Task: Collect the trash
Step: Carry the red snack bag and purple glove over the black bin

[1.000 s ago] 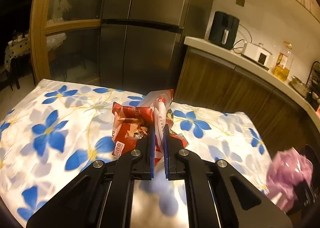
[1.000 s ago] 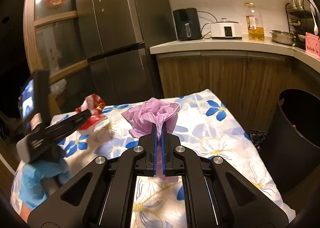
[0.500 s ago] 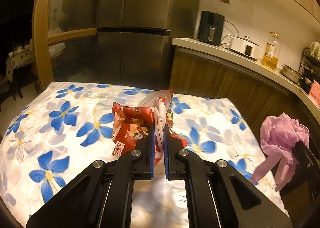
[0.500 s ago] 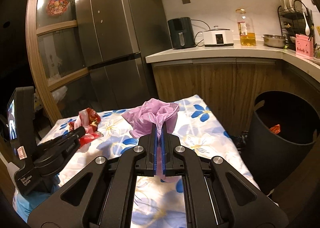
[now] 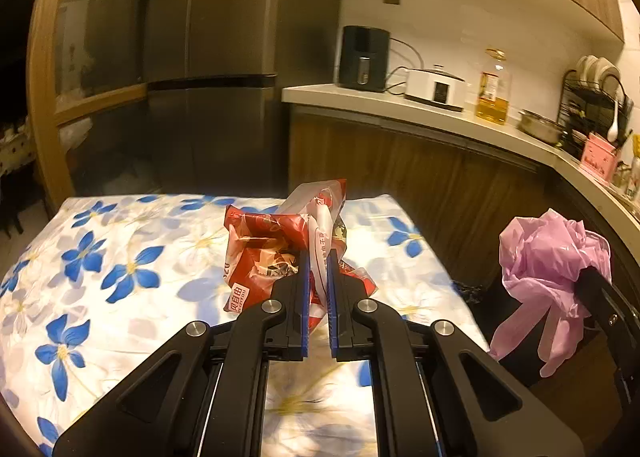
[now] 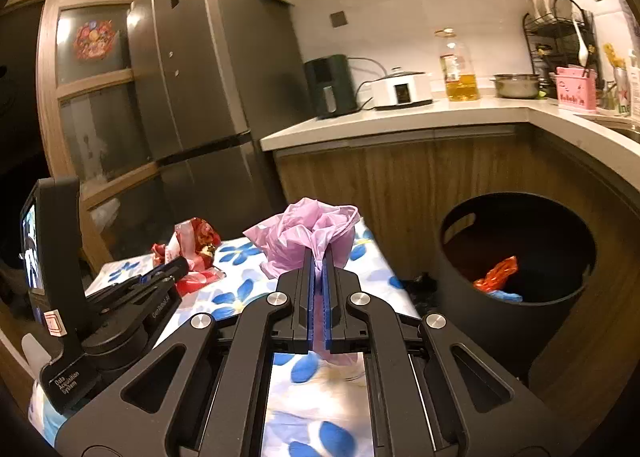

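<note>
With both loads already lifted clear of the floral tablecloth (image 5: pixel 120 257), this is the carry step — left gripper (image 5: pixel 317 257) clamped on the red snack wrapper (image 5: pixel 272 253), right gripper (image 6: pixel 319 257) clamped on the crumpled pink plastic bag (image 6: pixel 308 233). Next move, I'd say: get each over the black bin (image 6: pixel 516 321) just right of the table, then part the fingers — bin mouth is wide, so aim matters little.

1. The left gripper (image 5: pixel 317 257) is clamped on a crumpled red wrapper (image 5: pixel 276 253), held above the floral tablecloth (image 5: pixel 120 277).
2. At the right edge, the right gripper (image 5: pixel 592 281) pinches a pink bag (image 5: pixel 548 253) past the table's edge.
3. Behind the table stands a fridge (image 5: pixel 224 57).
4. On the counter (image 5: pixel 400 107) sit a black air fryer (image 5: pixel 363 59), a white cooker (image 5: pixel 436 89), an oil bottle (image 5: pixel 494 91) and a metal pot (image 5: pixel 538 128).
</note>
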The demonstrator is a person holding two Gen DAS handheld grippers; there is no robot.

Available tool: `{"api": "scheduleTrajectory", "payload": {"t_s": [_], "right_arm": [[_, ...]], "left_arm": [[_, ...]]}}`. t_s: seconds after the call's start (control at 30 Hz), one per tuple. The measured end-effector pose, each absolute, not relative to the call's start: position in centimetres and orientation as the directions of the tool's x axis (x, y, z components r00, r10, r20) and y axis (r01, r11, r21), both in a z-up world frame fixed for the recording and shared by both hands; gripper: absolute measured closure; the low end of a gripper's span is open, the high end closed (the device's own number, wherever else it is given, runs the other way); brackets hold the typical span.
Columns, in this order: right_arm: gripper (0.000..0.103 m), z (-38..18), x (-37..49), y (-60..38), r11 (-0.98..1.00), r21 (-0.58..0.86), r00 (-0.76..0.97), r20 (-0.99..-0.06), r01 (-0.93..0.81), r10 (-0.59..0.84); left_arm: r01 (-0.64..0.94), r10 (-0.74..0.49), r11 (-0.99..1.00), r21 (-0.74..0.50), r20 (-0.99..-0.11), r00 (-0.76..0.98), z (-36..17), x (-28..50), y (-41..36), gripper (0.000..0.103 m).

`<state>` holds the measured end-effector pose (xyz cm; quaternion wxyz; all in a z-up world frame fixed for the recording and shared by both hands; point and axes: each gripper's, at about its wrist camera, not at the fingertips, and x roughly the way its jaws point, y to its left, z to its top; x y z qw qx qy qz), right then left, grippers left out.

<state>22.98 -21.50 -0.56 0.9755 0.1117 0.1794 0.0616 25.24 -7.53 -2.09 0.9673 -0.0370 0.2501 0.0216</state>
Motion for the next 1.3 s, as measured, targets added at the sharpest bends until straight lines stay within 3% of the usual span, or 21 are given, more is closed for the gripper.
{"api": "scheduleTrajectory", "payload": {"t_s": [0.63, 0.93, 1.3], "right_arm": [[0.100, 1.7, 20.9, -33.5, 0.956, 0.272, 0.961, -0.274, 0.106, -0.028], [0.100, 1.6, 22.0, -38.2, 0.943, 0.283, 0.952, -0.293, 0.174, -0.087], [0.100, 0.8, 23.8, -40.6, 0.939, 0.284, 0.942, -0.320, 0.195, -0.099]], "left_arm": [[0.208, -0.204, 0.977, -0.042, -0.447, 0.871, 0.4, 26.1, -20.6, 0.096], [0.337, -0.329, 0.940, -0.059, -0.426, 0.843, 1.1, 27.5, -26.5, 0.096], [0.374, -0.349, 0.927, -0.036, -0.451, 0.821, -0.1, 29.4, -30.0, 0.096]]}}
